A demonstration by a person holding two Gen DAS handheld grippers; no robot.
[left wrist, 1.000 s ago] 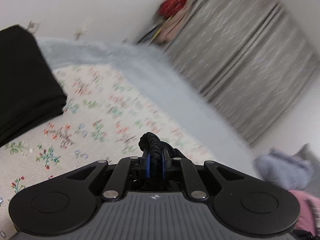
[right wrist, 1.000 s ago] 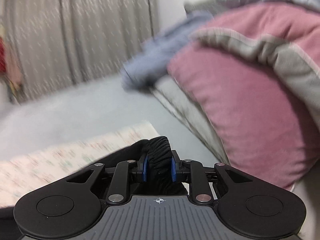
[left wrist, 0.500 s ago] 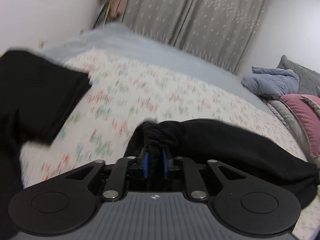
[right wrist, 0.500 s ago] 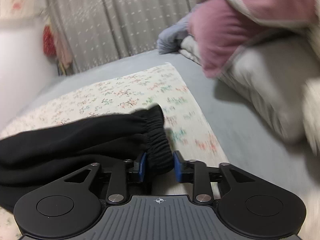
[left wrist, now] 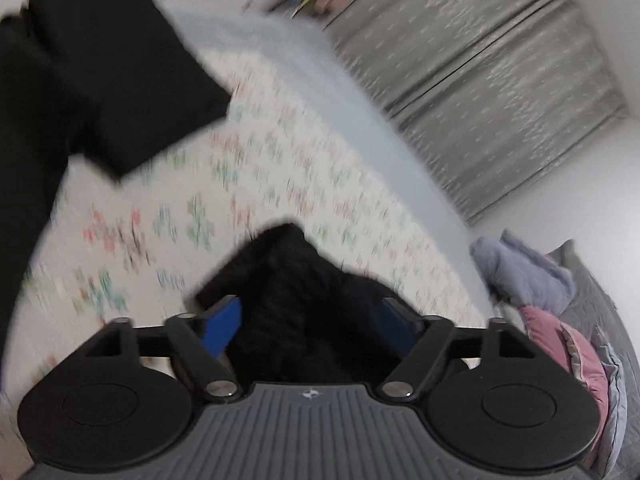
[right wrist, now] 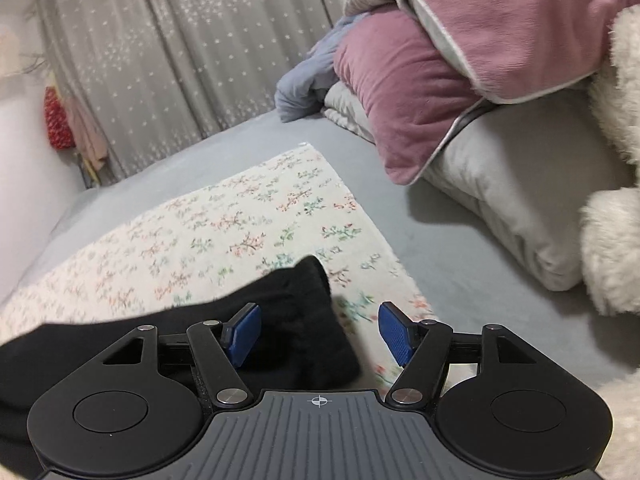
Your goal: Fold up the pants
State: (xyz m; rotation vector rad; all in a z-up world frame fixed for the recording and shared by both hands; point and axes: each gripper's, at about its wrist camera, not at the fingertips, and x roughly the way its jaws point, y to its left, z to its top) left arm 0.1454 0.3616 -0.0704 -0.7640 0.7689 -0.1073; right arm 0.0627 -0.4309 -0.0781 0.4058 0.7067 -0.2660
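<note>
Black pants (left wrist: 96, 92) lie on a floral cloth (left wrist: 224, 184) spread on the bed. In the left wrist view, which is blurred, a bunched black end (left wrist: 296, 280) of the pants rests between the wide-apart blue pads of my left gripper (left wrist: 310, 320); the jaws are opening and the pads do not press it. In the right wrist view an elastic cuffed end (right wrist: 308, 312) of the pants lies on the floral cloth (right wrist: 240, 216) between the pads of my right gripper (right wrist: 320, 332). Those jaws are opening too, with the right pad clear of the cloth.
Pink and grey pillows (right wrist: 460, 80) and a blue-grey garment (right wrist: 304, 84) pile up on the right of the bed. A white fluffy thing (right wrist: 612, 208) sits at the far right. Grey curtains (right wrist: 180, 60) hang behind, and a wall (right wrist: 36, 168) runs along the left.
Both grippers were shut on bunched black fabric in the air. They came down to the floral cloth and opened, and the fabric ends now lie loose between the pads.
</note>
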